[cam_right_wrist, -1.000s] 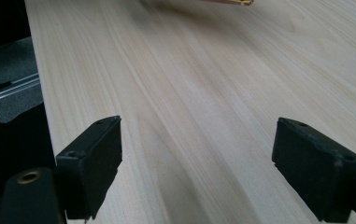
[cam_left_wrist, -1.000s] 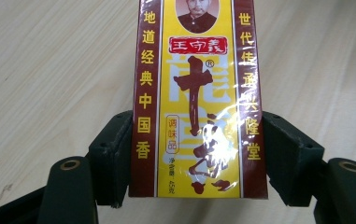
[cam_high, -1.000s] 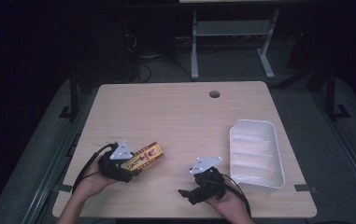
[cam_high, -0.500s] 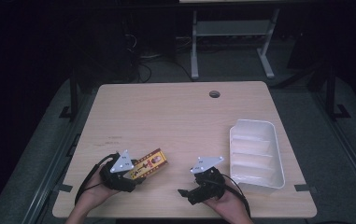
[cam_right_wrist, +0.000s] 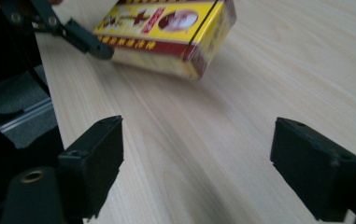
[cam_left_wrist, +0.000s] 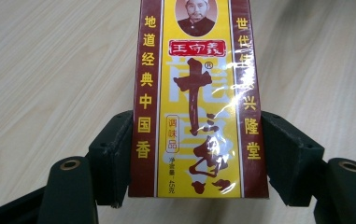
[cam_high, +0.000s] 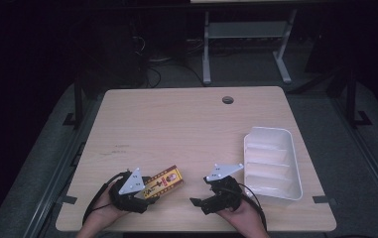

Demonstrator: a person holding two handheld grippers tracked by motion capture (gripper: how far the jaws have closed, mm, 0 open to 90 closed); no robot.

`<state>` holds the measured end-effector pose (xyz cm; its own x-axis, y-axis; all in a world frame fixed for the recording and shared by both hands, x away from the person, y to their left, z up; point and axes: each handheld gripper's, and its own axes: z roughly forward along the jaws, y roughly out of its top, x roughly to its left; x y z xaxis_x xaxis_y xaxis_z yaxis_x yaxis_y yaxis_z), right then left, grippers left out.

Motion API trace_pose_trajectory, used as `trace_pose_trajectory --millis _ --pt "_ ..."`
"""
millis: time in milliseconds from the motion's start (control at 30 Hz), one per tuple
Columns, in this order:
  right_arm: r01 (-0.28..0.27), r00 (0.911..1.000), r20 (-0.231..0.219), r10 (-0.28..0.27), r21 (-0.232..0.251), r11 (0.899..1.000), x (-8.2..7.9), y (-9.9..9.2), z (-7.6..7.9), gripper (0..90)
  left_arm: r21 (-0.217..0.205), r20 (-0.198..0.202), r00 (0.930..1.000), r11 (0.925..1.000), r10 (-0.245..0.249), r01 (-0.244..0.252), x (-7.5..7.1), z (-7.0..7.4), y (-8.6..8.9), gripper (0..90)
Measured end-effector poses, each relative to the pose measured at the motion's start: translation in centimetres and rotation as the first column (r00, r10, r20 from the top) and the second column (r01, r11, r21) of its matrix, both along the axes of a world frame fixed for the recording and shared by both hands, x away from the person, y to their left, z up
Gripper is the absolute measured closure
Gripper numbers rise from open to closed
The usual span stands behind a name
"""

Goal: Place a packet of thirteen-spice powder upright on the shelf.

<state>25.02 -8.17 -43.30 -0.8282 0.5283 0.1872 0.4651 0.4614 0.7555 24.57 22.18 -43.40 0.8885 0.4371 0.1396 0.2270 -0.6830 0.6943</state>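
On the left, the left tool (cam_high: 144,194) grips a yellow and red box (cam_high: 163,182), glossy cardboard, at the near edge of the wooden counter (cam_high: 186,124). The right tool (cam_high: 202,203) stands open, empty. The white ribbed plastic tray (cam_high: 289,163) at the right is empty, so I judge little is done.

The high view looks forward and down on the table (cam_high: 186,124); both gripper views sit low, sharing the seasoning box (cam_left_wrist: 198,102), perhaps slightly lifted.

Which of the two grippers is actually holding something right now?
The left gripper: it is shut on the yellow and red box, a jaw on either side. The right gripper is open over bare table.
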Motion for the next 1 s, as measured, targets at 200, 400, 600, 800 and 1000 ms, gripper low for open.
trace_pose_trajectory --millis 200,400,600,800,1000 --pt "0.024 0.9994 -0.026 -0.022 0.057 0.998 0.2 -0.6 0.3 18.8 -0.007 0.007 0.9995 0.9995 -0.031 0.031 -0.5 0.1 -1.0 32.2" --pt "0.030 0.9991 -0.031 -0.028 0.090 0.996 0.4 -0.7 0.4 21.7 0.000 0.021 0.9985 0.9987 -0.051 0.051 -0.8 0.1 -1.8 32.2" --pt "0.027 0.9988 -0.043 -0.022 0.108 0.994 0.4 -0.5 0.3 23.7 -0.009 0.048 0.9972 0.9983 -0.057 0.058 -1.2 0.2 -2.5 32.3" --pt "0.046 0.9969 -0.070 -0.036 0.136 0.990 0.7 -0.5 0.1 28.0 0.005 0.076 0.9949 0.9978 -0.066 0.066 -1.5 0.1 -3.1 32.3" --pt "0.061 0.9935 -0.105 -0.045 0.149 0.987 0.9 -0.4 -0.2 31.1 0.001 0.099 0.9925 0.9975 -0.071 0.071 -1.7 0.3 -3.7 32.3"
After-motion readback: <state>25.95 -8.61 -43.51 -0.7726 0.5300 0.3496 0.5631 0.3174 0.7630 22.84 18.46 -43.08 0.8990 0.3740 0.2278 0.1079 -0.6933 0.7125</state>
